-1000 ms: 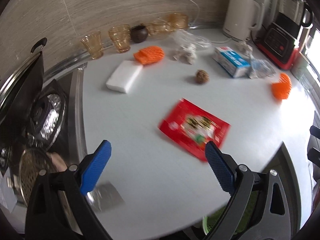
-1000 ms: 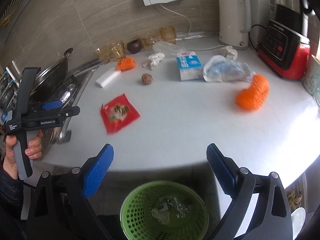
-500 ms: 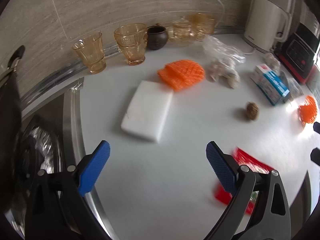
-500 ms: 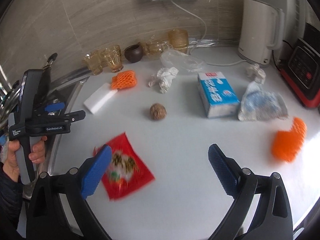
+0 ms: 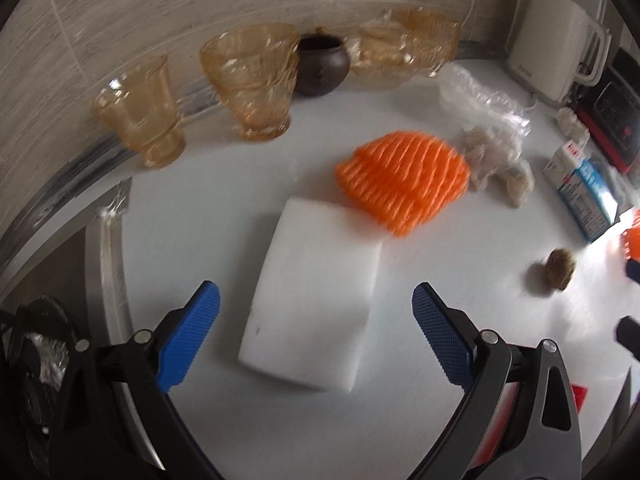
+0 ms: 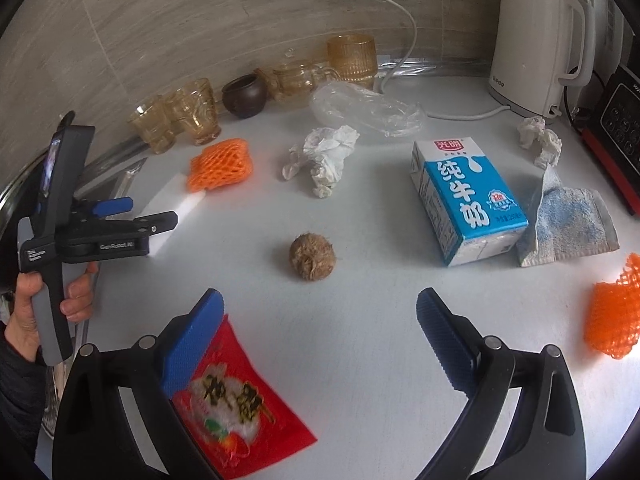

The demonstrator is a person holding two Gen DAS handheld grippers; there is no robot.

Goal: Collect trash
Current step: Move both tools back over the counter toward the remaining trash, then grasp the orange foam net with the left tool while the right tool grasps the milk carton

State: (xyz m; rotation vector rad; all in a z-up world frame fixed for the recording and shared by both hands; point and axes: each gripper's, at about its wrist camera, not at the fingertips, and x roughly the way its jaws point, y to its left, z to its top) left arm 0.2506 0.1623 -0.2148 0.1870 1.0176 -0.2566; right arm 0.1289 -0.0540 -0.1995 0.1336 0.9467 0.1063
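Observation:
My left gripper is open, its blue pads either side of the near end of a white foam block on the white counter; from the right wrist view it hovers at the left. An orange foam net lies just beyond the block. My right gripper is open and empty above the counter; a red snack wrapper lies under its left finger. A brown fuzzy ball, crumpled tissue, a blue milk carton, a clear plastic bag and a second orange net lie around.
Amber glasses, a dark small pot and a glass teapot line the back wall. A white kettle and a red-black appliance stand at the right. A blue cloth lies by the carton. A stove is left.
My left gripper moved forward and down until the white foam block lies between its pads. My right gripper moved forward over the counter, so the red wrapper now lies under its left finger.

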